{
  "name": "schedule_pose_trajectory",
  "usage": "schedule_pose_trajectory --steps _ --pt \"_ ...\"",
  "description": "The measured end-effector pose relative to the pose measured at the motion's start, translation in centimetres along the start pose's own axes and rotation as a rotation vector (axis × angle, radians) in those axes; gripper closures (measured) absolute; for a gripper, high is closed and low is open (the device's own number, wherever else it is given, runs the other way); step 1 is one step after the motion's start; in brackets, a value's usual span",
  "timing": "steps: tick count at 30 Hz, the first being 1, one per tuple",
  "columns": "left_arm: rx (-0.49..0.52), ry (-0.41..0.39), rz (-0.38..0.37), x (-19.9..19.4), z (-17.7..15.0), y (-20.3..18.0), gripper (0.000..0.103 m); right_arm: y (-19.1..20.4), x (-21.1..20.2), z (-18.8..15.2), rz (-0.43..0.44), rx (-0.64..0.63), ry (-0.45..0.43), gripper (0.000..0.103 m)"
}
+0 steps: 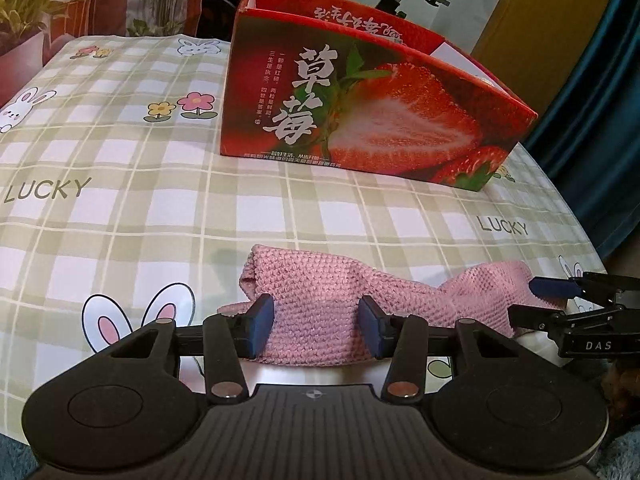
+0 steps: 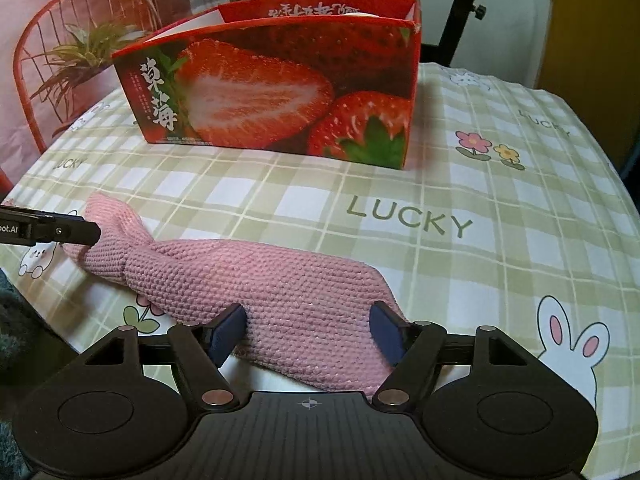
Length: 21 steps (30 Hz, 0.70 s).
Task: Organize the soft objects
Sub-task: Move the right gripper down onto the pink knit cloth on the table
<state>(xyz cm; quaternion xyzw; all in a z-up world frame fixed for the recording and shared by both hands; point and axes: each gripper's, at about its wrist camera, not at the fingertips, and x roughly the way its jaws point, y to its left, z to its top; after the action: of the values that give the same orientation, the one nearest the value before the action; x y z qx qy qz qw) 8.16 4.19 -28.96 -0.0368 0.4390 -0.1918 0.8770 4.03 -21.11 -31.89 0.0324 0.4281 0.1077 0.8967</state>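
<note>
I see the pink knitted cloth (image 1: 320,300) lying along the near edge of the table, twisted at about its middle, one end reaching left and the other right. My left gripper (image 1: 316,326) straddles the left end: its 2 blue pads (image 1: 260,326) sit at either side of the knit, close against it, but I cannot tell whether they are pinching it or only standing beside it. My right gripper (image 2: 308,330) straddles the right end in the same way, its pads (image 2: 228,332) spread wider, with the fabric filling the gap between them; again I cannot tell whether they press on it. From the left wrist view the right gripper's black fingers come in at the right edge, over the cloth's far end.

The cloth rests on a green and white checked tablecloth (image 2: 500,240) printed with rabbits, small flowers and the word LUCKY. Farther back, well apart from the cloth, stands an open red strawberry box (image 2: 280,92), with something white showing inside it. Behind the table, on the left, I see a red wire chair (image 2: 36,52) and a leafy plant (image 2: 84,52).
</note>
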Motion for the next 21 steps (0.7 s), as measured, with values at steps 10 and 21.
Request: schedule_pose_trajectory --steps 10,21 --pt "0.004 -0.007 0.006 -0.1 0.0 -0.3 0.054 1.2 1.8 1.7 0.015 -0.074 -0.005 0.038" --pt "0.011 -0.007 0.016 0.0 0.1 -0.4 0.053 1.4 2.7 1.8 0.024 -0.082 -0.092 0.038"
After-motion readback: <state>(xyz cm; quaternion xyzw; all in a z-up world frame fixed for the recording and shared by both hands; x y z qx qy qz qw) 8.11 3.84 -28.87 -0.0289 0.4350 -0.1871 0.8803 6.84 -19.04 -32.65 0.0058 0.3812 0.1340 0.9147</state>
